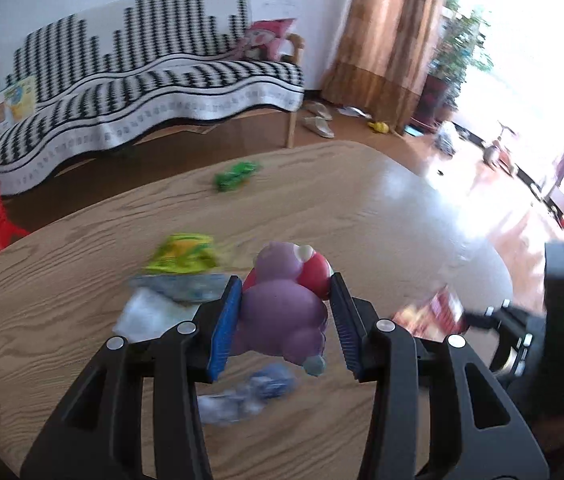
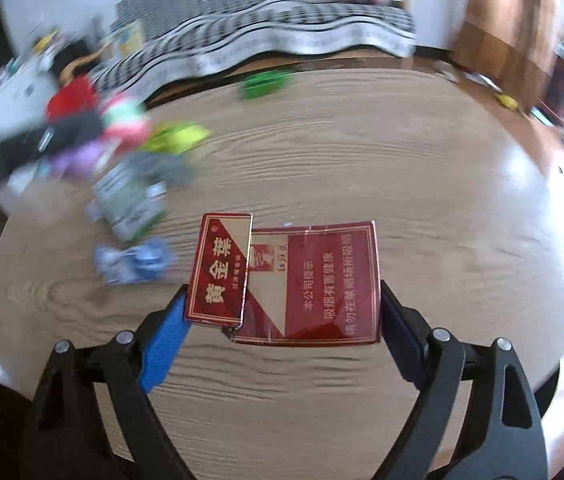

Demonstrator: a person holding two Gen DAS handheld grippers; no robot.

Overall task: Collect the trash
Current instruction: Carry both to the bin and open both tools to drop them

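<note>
We note left fingers point(image 1: 286, 320) clamped on a purple toy point(image 1: 282, 312) above the table point(image 1: 362, 208), right fingers point(image 2: 282, 320) clamped across the red cigarette carton point(image 2: 310, 284), its long axis spanning them.

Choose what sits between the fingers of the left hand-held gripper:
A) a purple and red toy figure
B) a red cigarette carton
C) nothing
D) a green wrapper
A: in the left wrist view the left hand-held gripper has the purple and red toy figure between its blue pads, while the red cigarette carton is in the right hand-held gripper.
</note>
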